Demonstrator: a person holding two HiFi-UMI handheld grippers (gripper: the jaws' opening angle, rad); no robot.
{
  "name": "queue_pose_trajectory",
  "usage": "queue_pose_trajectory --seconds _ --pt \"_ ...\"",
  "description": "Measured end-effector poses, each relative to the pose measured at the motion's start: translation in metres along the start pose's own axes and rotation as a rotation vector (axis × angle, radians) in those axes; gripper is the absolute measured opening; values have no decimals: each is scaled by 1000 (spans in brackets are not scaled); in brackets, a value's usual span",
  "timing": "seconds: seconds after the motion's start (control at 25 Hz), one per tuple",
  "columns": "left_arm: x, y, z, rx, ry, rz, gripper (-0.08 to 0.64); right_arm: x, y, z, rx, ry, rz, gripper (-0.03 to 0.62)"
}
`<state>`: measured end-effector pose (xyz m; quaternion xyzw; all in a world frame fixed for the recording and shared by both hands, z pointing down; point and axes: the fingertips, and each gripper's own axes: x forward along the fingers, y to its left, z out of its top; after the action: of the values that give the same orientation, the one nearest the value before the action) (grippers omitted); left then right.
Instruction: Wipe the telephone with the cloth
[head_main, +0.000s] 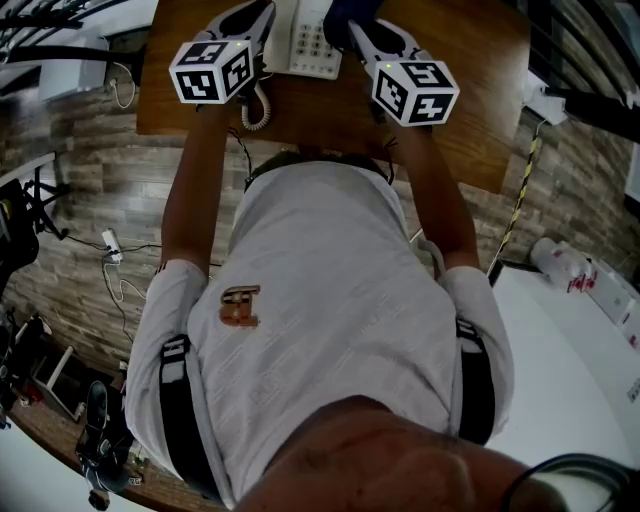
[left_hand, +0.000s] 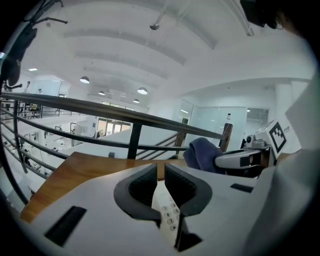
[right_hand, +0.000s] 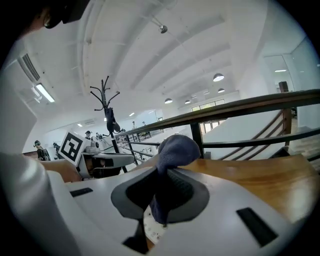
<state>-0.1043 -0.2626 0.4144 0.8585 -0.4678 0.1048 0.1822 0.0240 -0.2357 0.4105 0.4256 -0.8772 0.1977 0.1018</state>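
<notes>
From the head view, a person in a white shirt leans over a wooden table (head_main: 470, 90). The telephone (head_main: 308, 40) sits at the table's far side, with its coiled cord (head_main: 256, 110) trailing off its near left corner. The left gripper (head_main: 258, 14) reaches in at the telephone's left edge. The right gripper (head_main: 358, 30) comes in at the telephone's right edge, with the dark blue cloth (head_main: 342, 12) bunched at its tip.

In the left gripper view, the left gripper (left_hand: 161, 170) has its jaws drawn to a narrow slit with nothing caught between them. A strip of table wood shows through the slit. The telephone (left_hand: 169, 212) lies just under the jaws, with its keys showing in the gap. Off to the telephone's right, the right gripper (left_hand: 241, 159) carries the cloth (left_hand: 202, 154).

In the right gripper view, the right gripper (right_hand: 162, 176) has its jaws pinching the cloth (right_hand: 176, 149). The cloth bulges up past the tips and hangs down between the pads. The telephone (right_hand: 150, 227) shows directly below them. The left gripper (right_hand: 107, 161) is on the telephone's far side.
</notes>
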Motion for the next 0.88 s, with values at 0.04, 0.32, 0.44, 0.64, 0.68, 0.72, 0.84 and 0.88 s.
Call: queue_pose_trajectory --seconds 0.04,0.32,0.44,0.64,0.68,0.72,0.84,0.88 --pt "-2 -6 8 4 -27 -11 55 -1 2 7 -4 -23 12 60" --pt "-22 -40 56 61 -205 -74 35 -10 33 51 -90 -189 126 60" --pt "-34 -52 72 103 -277 -92 31 -18 49 64 -148 -256 172 60" --pt "-55 -66 92 161 -381 -105 23 -30 70 80 -219 -332 240 60" --pt "-58 -68 95 167 -394 -102 21 -33 73 82 -228 -341 250 60" --pt "-61 -69 97 173 -405 -97 20 -35 75 83 -235 -349 259 60" --pt "-69 -72 102 189 -424 -80 18 -40 82 85 -259 -370 279 60" --pt "-72 -74 103 194 -428 -77 18 -42 83 86 -269 -376 283 60"
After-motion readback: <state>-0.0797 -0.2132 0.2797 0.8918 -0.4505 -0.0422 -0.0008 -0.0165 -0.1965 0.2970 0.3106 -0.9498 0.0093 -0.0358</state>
